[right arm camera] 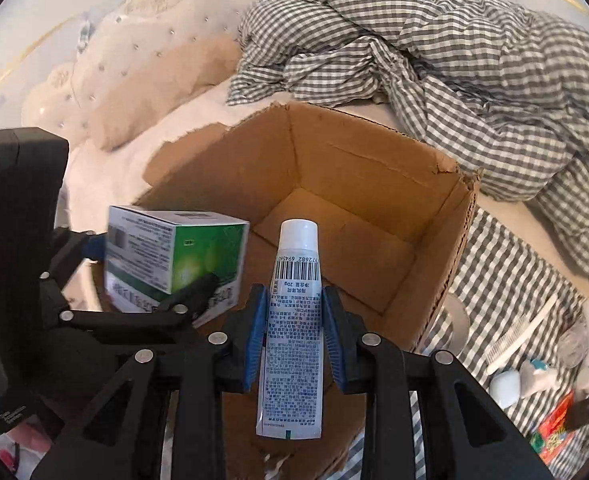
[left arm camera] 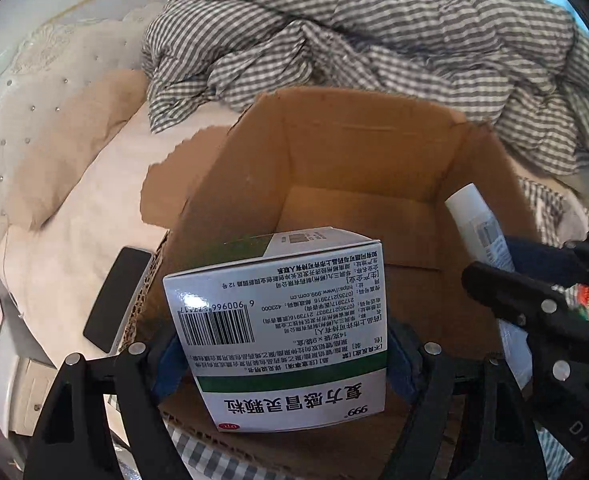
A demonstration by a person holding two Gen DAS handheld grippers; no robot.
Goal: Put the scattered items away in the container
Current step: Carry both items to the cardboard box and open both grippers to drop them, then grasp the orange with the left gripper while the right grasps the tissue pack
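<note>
Left gripper [left arm camera: 278,356], black-framed with blue pads, clamped wide on a white-and-green cardboard medicine box [left arm camera: 278,320] with a barcode, held above the near left corner of the open brown cardboard carton [left arm camera: 334,152]. Right gripper [right arm camera: 292,332], same build, closed on a white plastic ointment tube [right arm camera: 294,304] with its cap pointing forward, over the carton's near edge. Carton interior bare. Carton resting on a bed beside a rumpled grey-and-white checked blanket [left arm camera: 414,40]. White toothbrush [right arm camera: 522,332] and small packets lying on checked cloth at far right
</note>
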